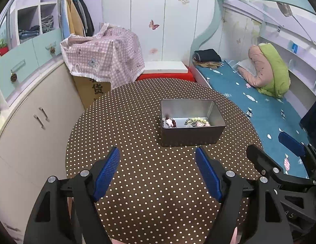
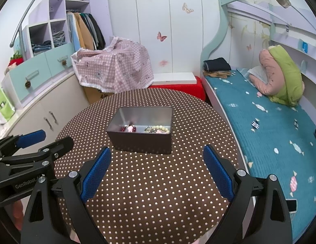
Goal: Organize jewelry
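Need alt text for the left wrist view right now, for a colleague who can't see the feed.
An open metal tin sits on a round brown polka-dot table, holding beaded bracelets and a dark red and pink piece. The left gripper hovers in front of it, jaws open and empty; the right gripper shows at the right edge. A bedroom lies behind.

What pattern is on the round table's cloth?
Brown with small white polka dots; the table cloth shows best in the left wrist view.
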Demonstrator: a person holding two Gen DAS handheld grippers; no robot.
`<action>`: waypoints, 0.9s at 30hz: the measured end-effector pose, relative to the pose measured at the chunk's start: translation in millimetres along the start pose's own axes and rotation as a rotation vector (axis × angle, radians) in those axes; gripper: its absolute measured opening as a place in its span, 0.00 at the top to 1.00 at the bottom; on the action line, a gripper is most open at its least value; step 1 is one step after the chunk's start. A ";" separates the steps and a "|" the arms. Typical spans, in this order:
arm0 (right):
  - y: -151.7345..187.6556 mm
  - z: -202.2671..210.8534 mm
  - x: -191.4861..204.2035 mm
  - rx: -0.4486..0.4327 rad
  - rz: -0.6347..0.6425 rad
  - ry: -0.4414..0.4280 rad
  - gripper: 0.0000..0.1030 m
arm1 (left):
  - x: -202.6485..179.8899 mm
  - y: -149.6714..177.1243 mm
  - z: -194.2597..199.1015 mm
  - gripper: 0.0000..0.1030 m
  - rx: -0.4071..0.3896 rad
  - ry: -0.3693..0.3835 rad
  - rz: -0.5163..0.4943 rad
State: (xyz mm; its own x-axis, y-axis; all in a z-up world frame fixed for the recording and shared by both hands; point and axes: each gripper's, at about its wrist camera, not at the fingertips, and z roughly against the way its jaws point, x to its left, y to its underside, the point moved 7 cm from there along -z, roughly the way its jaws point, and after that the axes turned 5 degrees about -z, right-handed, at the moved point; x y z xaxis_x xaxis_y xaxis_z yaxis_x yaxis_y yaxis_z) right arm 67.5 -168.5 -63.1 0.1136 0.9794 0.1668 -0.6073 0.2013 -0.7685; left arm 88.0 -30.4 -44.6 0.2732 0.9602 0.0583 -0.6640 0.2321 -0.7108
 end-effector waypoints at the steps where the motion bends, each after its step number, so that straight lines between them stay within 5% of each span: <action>1: 0.1 -0.4 -0.1 0.001 0.001 0.002 0.14 | -0.2 0.1 -0.5 0.28 0.000 -0.001 -0.002; 27: 2.5 -2.5 -0.7 0.012 -0.008 0.002 0.14 | 2.7 2.4 -6.5 0.28 0.012 -0.003 -0.002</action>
State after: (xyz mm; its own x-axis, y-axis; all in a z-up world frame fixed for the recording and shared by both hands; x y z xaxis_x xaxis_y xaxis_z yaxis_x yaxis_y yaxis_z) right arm 67.9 -168.7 -66.7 0.1201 0.9778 0.1716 -0.6160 0.2089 -0.7595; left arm 91.7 -28.2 -50.7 0.2729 0.9600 0.0620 -0.6713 0.2362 -0.7025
